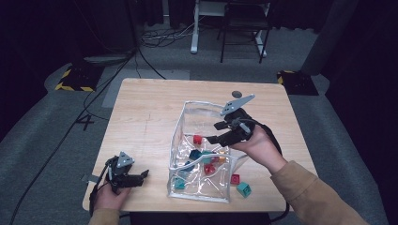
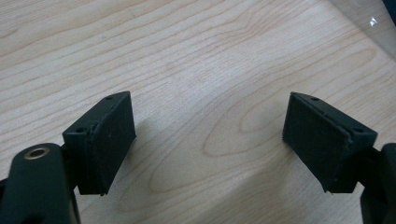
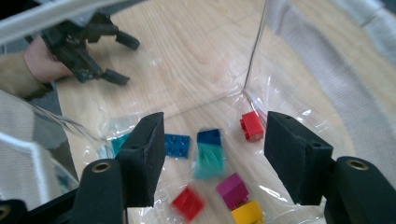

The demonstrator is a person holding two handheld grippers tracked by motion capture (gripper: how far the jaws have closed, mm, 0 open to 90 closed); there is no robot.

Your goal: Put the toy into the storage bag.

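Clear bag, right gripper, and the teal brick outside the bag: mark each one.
clear bag (image 1: 202,106), high view, on its far top rim.
right gripper (image 1: 212,132), high view, between its open jaw tips.
teal brick (image 1: 243,189), high view, on its top face.

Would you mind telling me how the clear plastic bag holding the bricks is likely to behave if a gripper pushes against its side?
The clear plastic bag would probably buckle rather than slide: its film walls look thin and wrinkled. It seems light, so the bricks inside might shift or tumble. Its white-trimmed rim may hold some shape.
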